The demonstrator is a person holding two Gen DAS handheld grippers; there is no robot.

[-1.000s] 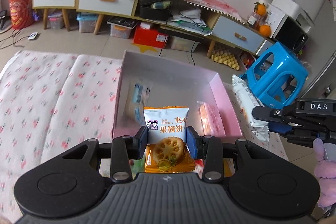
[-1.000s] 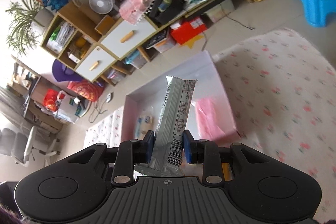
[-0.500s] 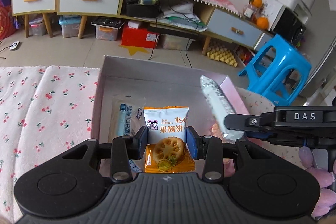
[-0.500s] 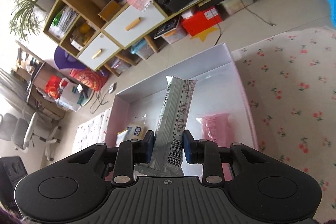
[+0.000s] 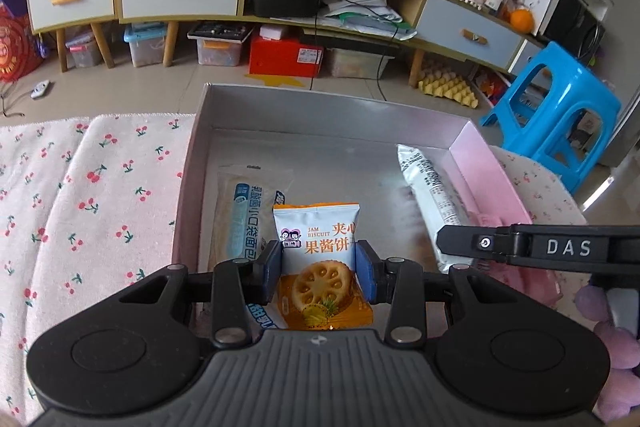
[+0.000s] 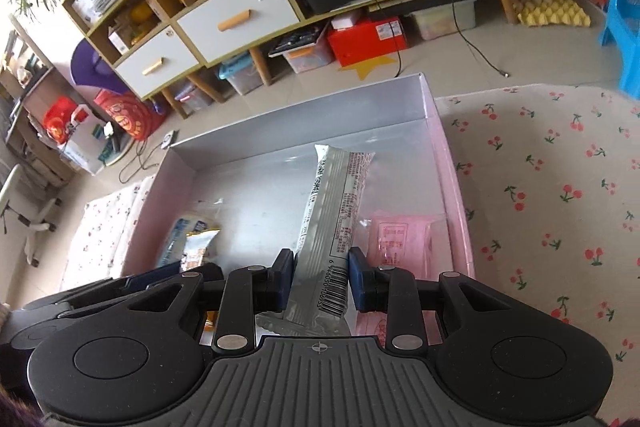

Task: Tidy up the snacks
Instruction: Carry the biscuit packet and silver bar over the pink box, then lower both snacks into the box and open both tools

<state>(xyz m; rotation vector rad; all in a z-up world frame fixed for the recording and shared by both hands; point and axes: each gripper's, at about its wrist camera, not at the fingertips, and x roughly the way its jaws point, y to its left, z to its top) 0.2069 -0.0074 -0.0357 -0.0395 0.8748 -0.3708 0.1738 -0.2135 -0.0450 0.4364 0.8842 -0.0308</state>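
Orange and white foil marks the jam-biscuit packet (image 5: 316, 259) that the left tongs (image 5: 318, 273) pinch between their blue pads, closed on the packet's sides, with its top standing upright over the near end of the shallow pink-walled cardboard box (image 5: 332, 107). The right tongs (image 6: 322, 277) are likewise closed, on the barcode end of a long silver-white snack bar wrapper (image 6: 336, 211), which points forward over the box's floor, between the middle and the right wall. In the left view that same bar (image 5: 430, 195) reaches toward the far right corner.

Already lying in the box are a clear bread packet with a pale blue label (image 5: 244, 215) along the left side and a flat pink packet (image 6: 400, 235) by the right wall. The box sits on a white cherry-print cloth (image 5: 100, 195) covering the desk.

The step in hand appears to be placing: both snacks hang over the box, neither yet released. The next move calls for lowering each one to a bare patch of floor, the biscuit beside the bread packet and the bar left of the pink packet, then opening the tongs. Whether either snack already touches the floor cannot be told.
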